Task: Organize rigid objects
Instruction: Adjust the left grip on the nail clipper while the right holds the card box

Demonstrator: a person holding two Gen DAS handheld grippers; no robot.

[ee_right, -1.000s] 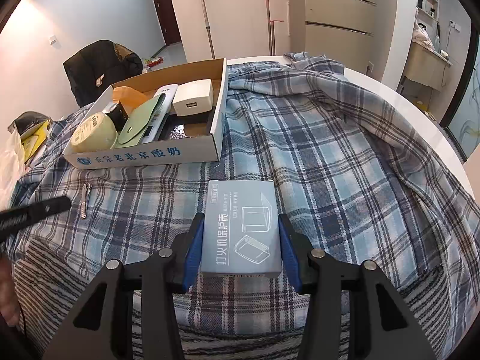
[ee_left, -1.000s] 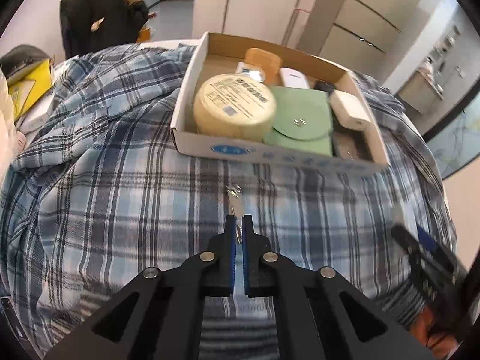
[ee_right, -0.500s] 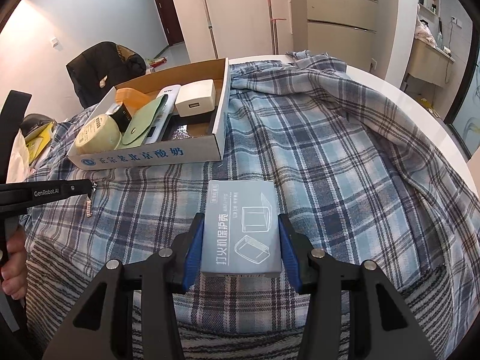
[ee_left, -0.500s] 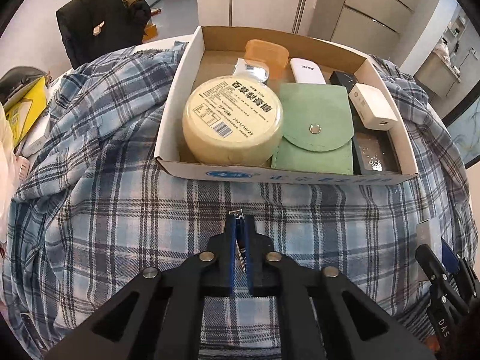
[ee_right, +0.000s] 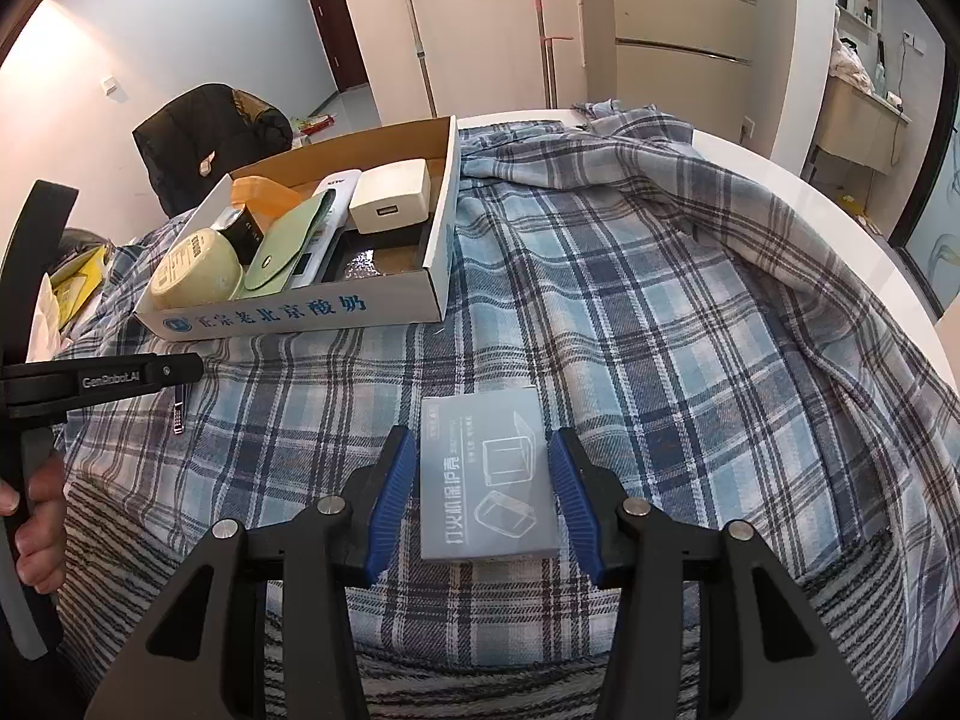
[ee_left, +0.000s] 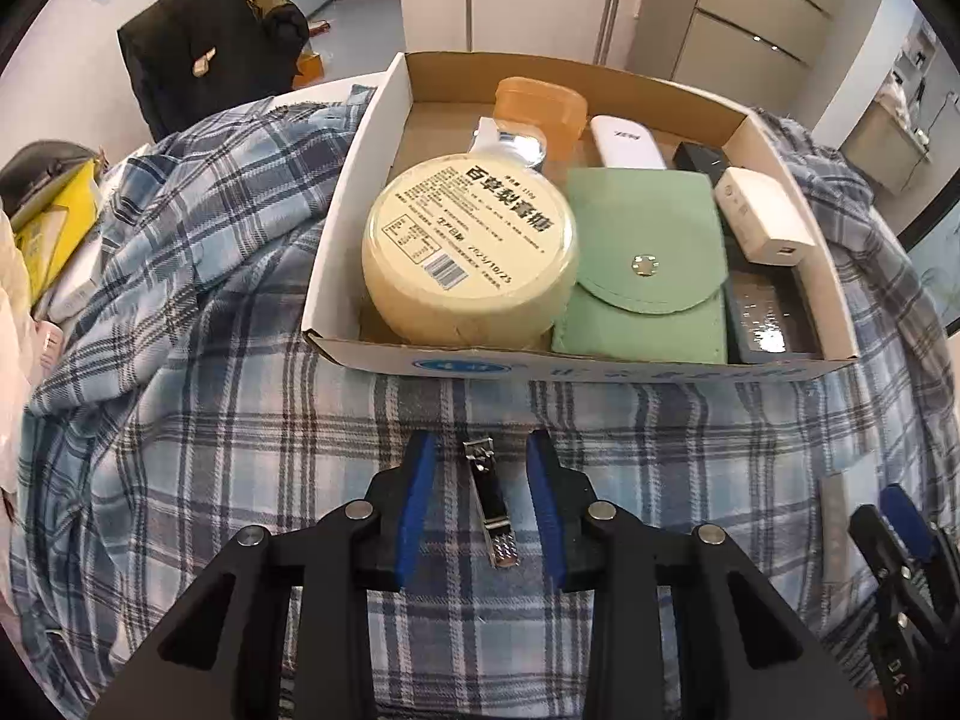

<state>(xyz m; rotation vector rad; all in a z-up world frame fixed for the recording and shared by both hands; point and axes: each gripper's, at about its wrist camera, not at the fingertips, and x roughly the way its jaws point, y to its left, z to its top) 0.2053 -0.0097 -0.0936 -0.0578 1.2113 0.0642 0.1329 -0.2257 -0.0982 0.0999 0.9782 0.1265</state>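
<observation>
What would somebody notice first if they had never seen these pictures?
Probably the open cardboard box on the blue plaid cloth, crowded with a big round cream-coloured tub and a flat green snap pouch. In front of it, a small metal nail clipper lies between the opening fingers of the left gripper, touching neither. The right gripper sits around a flat grey packet.

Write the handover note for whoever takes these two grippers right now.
Left gripper: jaws opening, small metal nail clipper between them, pads clear of it, outside the box on the blue plaid cloth.
Right gripper: blue pads flank the flat grey printed box; whether they press on it is unclear.
Done: round cream tin, green snap pouch and white charger sit in the white cardboard box.
Left: clipper and grey box into it.
</observation>
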